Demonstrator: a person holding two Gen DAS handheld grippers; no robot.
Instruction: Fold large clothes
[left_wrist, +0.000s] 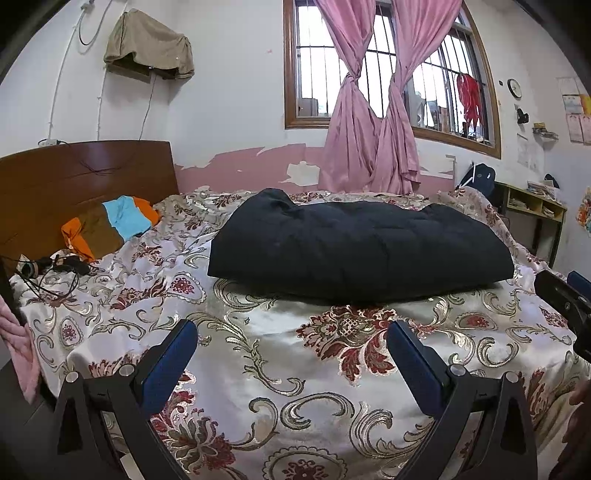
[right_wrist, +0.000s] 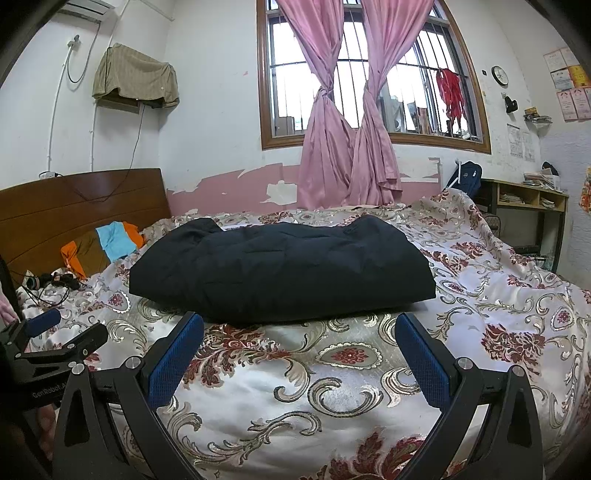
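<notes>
Fingers spread wide on left gripper (left_wrist: 291, 332) & right gripper (right_wrist: 299, 325), both holding nothing. Folded black jacket (right_wrist: 280, 269) lies on bedspread (right_wrist: 332, 398) at 12 o'clock, near both, not touching.

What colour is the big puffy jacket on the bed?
Black, or very dark navy. The jacket shows best in the right wrist view.

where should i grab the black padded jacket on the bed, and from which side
Take the black padded jacket at its two near corners, one gripper each, coming in low from the near edge of the bed. That near edge lies as a thick, straight fold facing both open grippers, clear of the bedspread's folds.
</notes>
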